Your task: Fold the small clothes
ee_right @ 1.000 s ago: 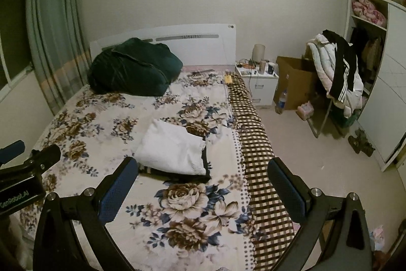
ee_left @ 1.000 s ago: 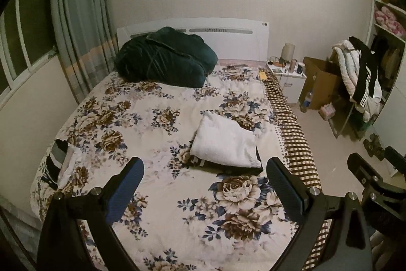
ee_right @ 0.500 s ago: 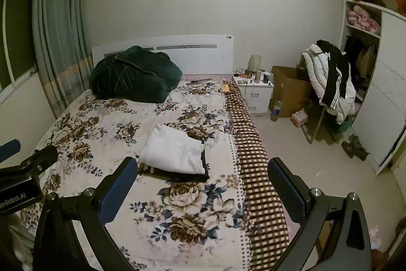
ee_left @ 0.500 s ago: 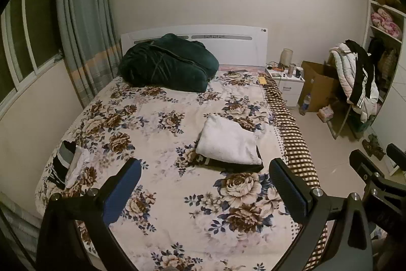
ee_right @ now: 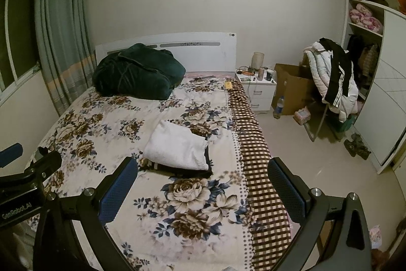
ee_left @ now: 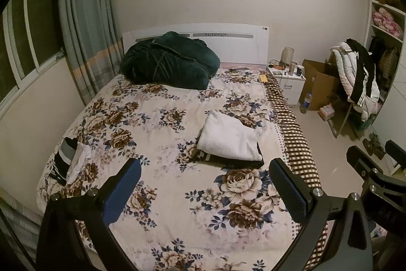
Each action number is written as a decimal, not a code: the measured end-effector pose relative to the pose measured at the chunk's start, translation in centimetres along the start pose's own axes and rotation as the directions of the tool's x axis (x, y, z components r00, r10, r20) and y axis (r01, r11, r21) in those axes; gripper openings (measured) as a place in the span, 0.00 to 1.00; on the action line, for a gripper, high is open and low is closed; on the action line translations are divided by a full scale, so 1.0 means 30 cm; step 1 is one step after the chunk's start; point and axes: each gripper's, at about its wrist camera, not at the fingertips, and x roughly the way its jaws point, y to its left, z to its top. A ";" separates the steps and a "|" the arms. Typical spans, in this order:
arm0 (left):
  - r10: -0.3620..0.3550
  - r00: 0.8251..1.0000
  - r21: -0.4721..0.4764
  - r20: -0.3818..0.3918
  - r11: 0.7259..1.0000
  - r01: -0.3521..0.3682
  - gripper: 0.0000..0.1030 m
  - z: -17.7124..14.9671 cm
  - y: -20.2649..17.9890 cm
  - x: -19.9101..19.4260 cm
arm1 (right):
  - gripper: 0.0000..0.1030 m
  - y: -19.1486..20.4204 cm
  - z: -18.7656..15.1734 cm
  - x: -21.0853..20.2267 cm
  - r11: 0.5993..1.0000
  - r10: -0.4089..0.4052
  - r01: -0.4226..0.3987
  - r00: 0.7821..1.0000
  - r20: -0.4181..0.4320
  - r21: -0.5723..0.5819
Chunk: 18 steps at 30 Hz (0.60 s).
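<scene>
A folded white garment [ee_left: 229, 137] lies on top of a folded dark garment [ee_left: 236, 161] on the right half of the floral bed; the stack also shows in the right wrist view [ee_right: 177, 146]. A small heap of striped grey, black and white clothes [ee_left: 69, 159] lies at the bed's left edge. My left gripper [ee_left: 203, 191] is open and empty, held above the foot of the bed. My right gripper [ee_right: 200, 191] is open and empty, to the right of the left one.
A dark green quilt [ee_left: 168, 61] is bundled by the white headboard. A brown checked blanket [ee_right: 256, 169] runs along the bed's right side. A nightstand [ee_right: 257, 90], a cardboard box [ee_right: 291, 88], a chair piled with jackets [ee_right: 332, 75] and a wardrobe stand on the right.
Both grippers have drawn back and up from the bed, so the bed and the folded stack look smaller and farther. The jaws stay open. Nothing on the bed has moved.
</scene>
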 end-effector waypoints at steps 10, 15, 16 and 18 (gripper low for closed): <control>0.006 1.000 -0.003 0.001 1.000 -0.006 1.00 -0.004 -0.013 -0.004 | 1.00 0.005 0.002 0.033 1.000 0.021 -0.021 1.000 -0.012 -0.004; 0.000 1.000 -0.006 0.005 1.000 0.000 1.00 0.008 -0.018 -0.012 | 1.00 0.005 0.000 0.038 1.000 0.022 -0.022 1.000 -0.008 -0.001; 0.001 1.000 -0.005 0.007 1.000 -0.001 1.00 0.008 -0.018 -0.012 | 1.00 0.006 0.000 0.044 1.000 0.024 -0.024 1.000 -0.008 0.000; 0.000 1.000 -0.005 0.012 1.000 0.000 1.00 0.017 -0.019 -0.013 | 1.00 0.005 -0.003 0.042 1.000 0.021 -0.021 1.000 -0.010 0.000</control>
